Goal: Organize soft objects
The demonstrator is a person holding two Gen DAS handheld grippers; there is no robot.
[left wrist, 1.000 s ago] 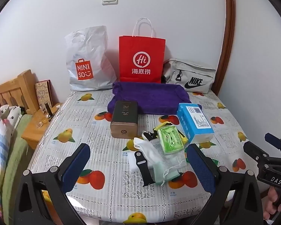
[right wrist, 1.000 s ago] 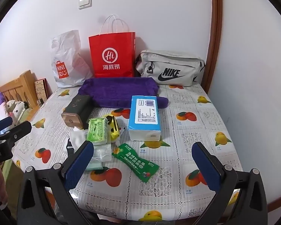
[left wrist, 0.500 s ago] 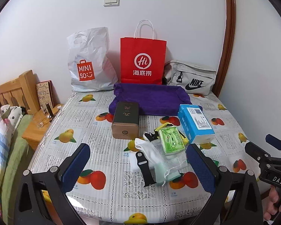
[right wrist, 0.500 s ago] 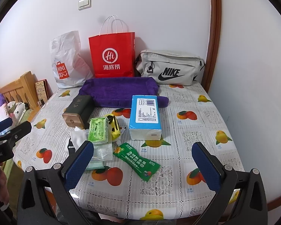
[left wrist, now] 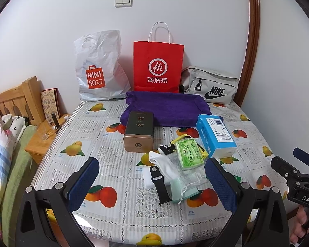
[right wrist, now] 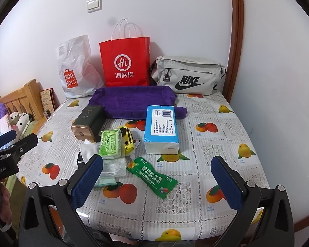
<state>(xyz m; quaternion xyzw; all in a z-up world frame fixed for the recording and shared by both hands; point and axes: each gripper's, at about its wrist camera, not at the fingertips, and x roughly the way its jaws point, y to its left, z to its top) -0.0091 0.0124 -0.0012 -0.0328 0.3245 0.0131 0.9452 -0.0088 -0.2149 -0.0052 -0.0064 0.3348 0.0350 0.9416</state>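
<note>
Table (left wrist: 117, 187) mid-front: soft pile (left wrist: 175, 164) lies ahead of your left gripper (left wrist: 154, 183), nearer than the right gripper (right wrist: 160, 179); both gape, empty.

On the table (right wrist: 226, 135) you have three bags against the wall: one white plastic bag (right wrist: 76, 68), one red paper bag (right wrist: 124, 61) and one grey waist bag (right wrist: 187, 76). You have one purple towel (right wrist: 131, 100), one blue tissue pack (right wrist: 161, 128), one dark box with a gold end (right wrist: 87, 123) and one light green wipes pack (right wrist: 110, 143). You also see one dark green snack pouch (right wrist: 152, 177), one yellow item (right wrist: 128, 140), one black watch strap (left wrist: 159, 184) and one white sock (left wrist: 159, 159). Under the wipes lies one pale mesh pouch (left wrist: 192, 177). Two grippers are in view, the left gripper (left wrist: 152, 182) and the right gripper (right wrist: 157, 180), each with two blue fingers standing wide apart.
</note>
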